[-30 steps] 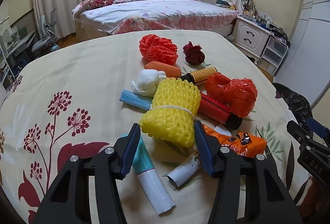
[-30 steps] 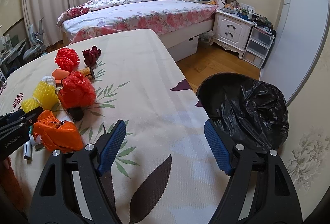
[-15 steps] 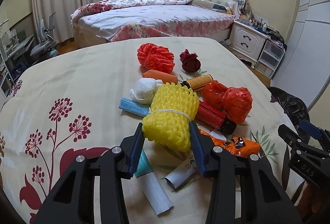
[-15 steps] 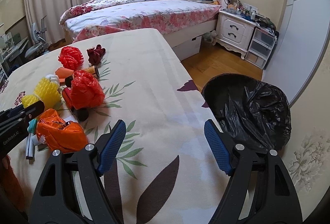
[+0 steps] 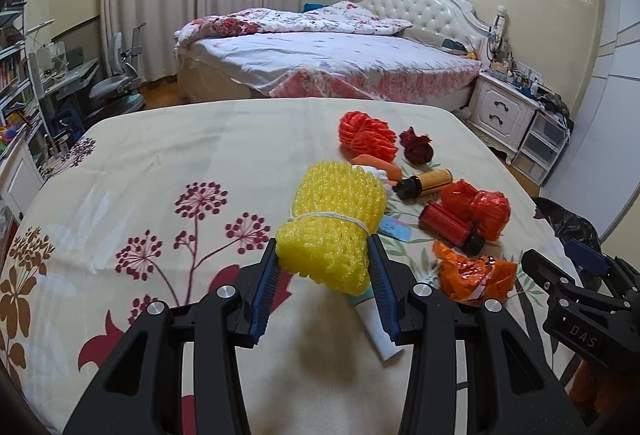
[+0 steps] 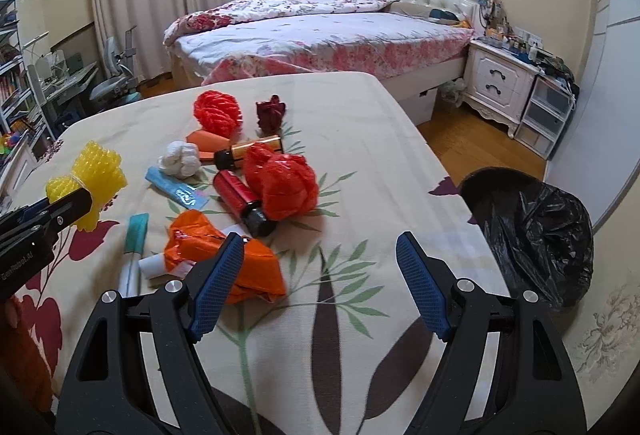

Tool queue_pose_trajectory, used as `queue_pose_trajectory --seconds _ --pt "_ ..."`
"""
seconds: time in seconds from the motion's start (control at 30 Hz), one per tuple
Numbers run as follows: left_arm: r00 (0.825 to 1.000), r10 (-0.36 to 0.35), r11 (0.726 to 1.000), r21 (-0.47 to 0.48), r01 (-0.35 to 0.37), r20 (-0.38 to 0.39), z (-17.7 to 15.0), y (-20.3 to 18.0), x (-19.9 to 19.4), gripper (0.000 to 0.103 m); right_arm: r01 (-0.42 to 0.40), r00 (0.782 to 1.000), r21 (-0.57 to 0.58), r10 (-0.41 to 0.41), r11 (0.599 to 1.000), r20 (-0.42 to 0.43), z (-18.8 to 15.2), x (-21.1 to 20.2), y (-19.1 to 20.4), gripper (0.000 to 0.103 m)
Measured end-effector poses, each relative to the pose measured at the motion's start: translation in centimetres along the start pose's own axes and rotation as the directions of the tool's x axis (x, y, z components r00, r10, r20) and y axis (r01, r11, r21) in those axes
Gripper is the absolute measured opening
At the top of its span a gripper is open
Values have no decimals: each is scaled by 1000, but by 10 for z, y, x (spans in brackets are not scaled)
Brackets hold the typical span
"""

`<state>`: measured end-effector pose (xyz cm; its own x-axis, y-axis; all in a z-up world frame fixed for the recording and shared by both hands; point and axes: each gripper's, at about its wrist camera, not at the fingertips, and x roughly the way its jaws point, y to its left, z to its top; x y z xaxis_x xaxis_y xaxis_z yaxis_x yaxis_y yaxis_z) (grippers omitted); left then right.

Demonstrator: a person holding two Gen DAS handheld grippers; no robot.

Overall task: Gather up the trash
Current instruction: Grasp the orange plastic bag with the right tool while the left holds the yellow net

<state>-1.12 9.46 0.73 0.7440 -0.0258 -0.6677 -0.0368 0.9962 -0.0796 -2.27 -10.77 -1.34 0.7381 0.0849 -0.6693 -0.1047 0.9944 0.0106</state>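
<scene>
The left gripper (image 5: 323, 267) has its two blue-padded fingers (image 5: 267, 287) pressed on the lower end of a yellow foam fruit net tied in the middle with white string (image 5: 334, 219). The net is held clear of the cloth, and from the right wrist view it hangs (image 6: 90, 179) above the flowered cream tablecloth (image 5: 180, 163). Just under and beyond these fingers lies a white tube with a teal end (image 5: 376, 319), and a little to their right a crumpled orange plastic wrapper (image 5: 476, 275).

The right gripper (image 6: 320, 287) has its fingers wide apart with nothing between them, only the leaf-printed cloth. Just beside its left finger the same orange wrapper (image 6: 208, 243) lies on the table. Further ahead of the fingers are a red plastic bag tied in a ball (image 6: 286, 183), a red cylinder bottle with black cap (image 6: 240, 201), a light blue flat packet (image 6: 176, 191), a white crumpled ball, maybe tissue (image 6: 180, 159), an amber bottle (image 6: 250, 151), a red foam net (image 6: 218, 113) and a dark red crumpled piece (image 6: 271, 111).

To the right of the right fingers, off the table edge, stands a bin lined with a black plastic bag (image 6: 536, 231).
</scene>
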Motion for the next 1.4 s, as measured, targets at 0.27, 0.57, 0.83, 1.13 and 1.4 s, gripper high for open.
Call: queue_pose_trajectory --seconds 0.27,0.57,0.83,1.13,1.4 --pt "997 74 996 -59 -73 12 -9 39 -8 44 -48 999 -77 46 996 -29 -3 11 38 86" --pt "998 63 994 -87 -63 -2 -18 50 -5 44 -8 997 -113 -1 994 -78 -11 26 45 87" --pt "999 50 995 -88 -50 -3 -22 48 -5 44 -5 996 -132 -7 991 -91 -16 29 46 71" --pt "999 26 997 -74 -24 27 -22 33 -14 44 6 999 -127 -10 992 -36 -13 4 40 71" --pt "996 -57 998 -19 58 67 -11 -9 -21 44 71 997 -59 -69 996 36 1 -24 2 71"
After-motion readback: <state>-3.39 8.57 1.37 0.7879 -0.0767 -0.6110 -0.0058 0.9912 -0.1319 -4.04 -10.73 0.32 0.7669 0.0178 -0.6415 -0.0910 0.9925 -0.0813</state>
